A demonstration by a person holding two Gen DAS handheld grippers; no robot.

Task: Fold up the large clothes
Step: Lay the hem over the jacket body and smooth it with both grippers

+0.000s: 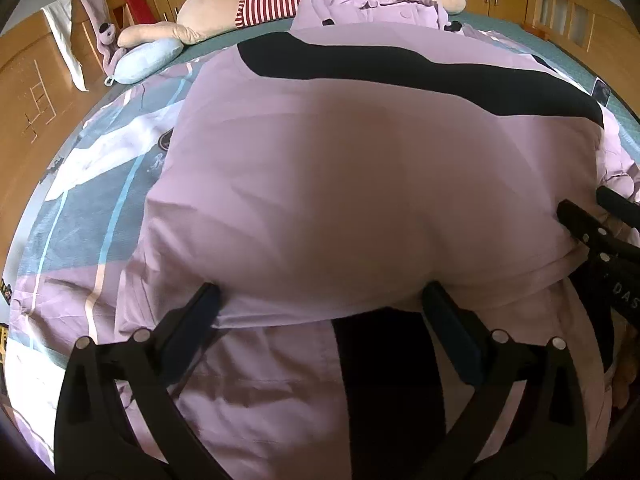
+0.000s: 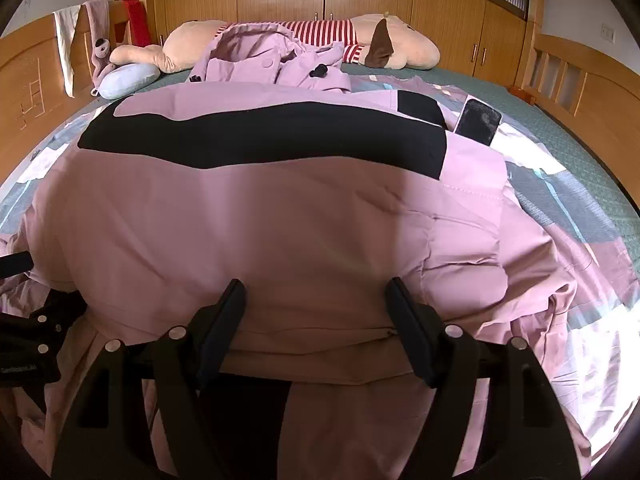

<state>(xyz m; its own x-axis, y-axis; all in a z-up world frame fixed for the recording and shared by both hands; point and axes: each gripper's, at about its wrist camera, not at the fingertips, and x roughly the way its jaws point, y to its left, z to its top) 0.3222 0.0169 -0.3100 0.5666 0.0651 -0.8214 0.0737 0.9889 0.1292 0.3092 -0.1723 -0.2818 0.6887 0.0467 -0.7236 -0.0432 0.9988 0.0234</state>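
**Lilac jacket spread on bed**

Left gripper (image 1: 320,304) spread wide at 6 o'clock, fingers against the folded hem of the lilac jacket (image 1: 340,184). Right gripper (image 2: 316,300) likewise agape at the hem. Phone (image 2: 478,120) at 2 o'clock, beside the black band.

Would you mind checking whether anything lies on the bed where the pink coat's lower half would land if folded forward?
The pink coat has its hood bunched at the far end, and a phone lies beside its far right edge. Both tongs are open at the near edge.
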